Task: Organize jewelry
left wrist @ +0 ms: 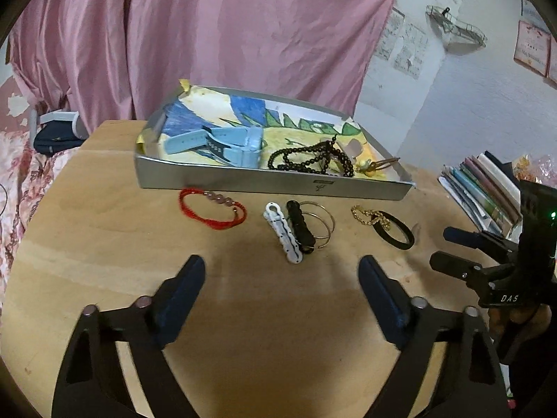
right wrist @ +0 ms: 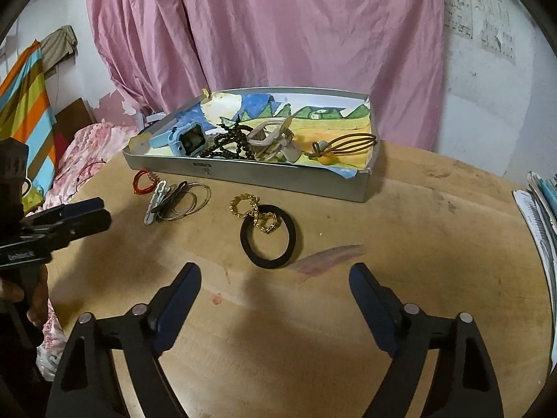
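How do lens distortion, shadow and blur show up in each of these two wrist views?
Left wrist view: fisheye bends the tray rim and table edge, corners vignette black, and the open left gripper casts a soft shadow on the wood. Right wrist view: same barrel curve, dark shadow under the open right gripper, curtain evenly lit, no harsh glare; the black bangle is sharp.

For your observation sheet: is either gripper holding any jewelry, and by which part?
Nothing is held. The left gripper and right gripper are both open above the table.
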Motion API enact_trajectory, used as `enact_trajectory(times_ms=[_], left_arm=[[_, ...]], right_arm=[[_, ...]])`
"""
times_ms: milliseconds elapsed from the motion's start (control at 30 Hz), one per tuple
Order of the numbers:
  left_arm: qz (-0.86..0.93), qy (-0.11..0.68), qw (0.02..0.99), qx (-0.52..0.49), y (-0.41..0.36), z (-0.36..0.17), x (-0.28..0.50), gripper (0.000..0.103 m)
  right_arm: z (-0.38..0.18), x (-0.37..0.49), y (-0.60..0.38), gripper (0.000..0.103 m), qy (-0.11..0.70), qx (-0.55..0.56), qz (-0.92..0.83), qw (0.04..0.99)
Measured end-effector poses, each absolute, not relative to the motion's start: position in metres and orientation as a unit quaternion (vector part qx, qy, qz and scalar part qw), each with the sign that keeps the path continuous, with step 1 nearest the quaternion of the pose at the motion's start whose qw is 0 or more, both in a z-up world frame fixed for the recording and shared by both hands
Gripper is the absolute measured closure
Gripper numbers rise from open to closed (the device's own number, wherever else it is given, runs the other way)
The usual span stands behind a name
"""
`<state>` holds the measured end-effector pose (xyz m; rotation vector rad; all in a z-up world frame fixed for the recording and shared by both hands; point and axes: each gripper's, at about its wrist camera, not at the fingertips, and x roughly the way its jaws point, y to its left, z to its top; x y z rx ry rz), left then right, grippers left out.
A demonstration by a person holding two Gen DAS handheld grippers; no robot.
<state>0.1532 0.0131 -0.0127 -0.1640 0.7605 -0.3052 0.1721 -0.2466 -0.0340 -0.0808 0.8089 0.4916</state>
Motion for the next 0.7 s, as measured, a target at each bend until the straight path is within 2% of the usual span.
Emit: enact_trajectory(times_ms=[100,200,300,367,700], left_arm=[[-0.146,0.38,0.911,-0.066,0.007,-0.016,0.16,0.034],[-0.143,0.387,0.909,-0.063,0.004,-0.018,0.169,0.047],[-0.138,0.392,0.907,-0.067,0.001,-0.02,0.177,0.049],[-0.134,0.396,0.906,-0.068,0.0,-0.021,0.182,0.056],[-0.129,0.409,0.901,-0.069,-0.005,-0.024,0.2,0.061]], right_arm=[[-0.036,0.177,-0.247,0.031,0.394,-0.037,0.237,0.887],[-0.039,0.184,-0.247,0.036,0.401,-0.031,0.238,0.884],[-0.041,0.188,-0.244,0.041,0.406,-0.03,0.242,0.881],[-0.042,0.191,-0.242,0.044,0.409,-0.033,0.245,0.878],[-0.047,0.199,-0.235,0.05,0.418,-0.032,0.253,0.872]])
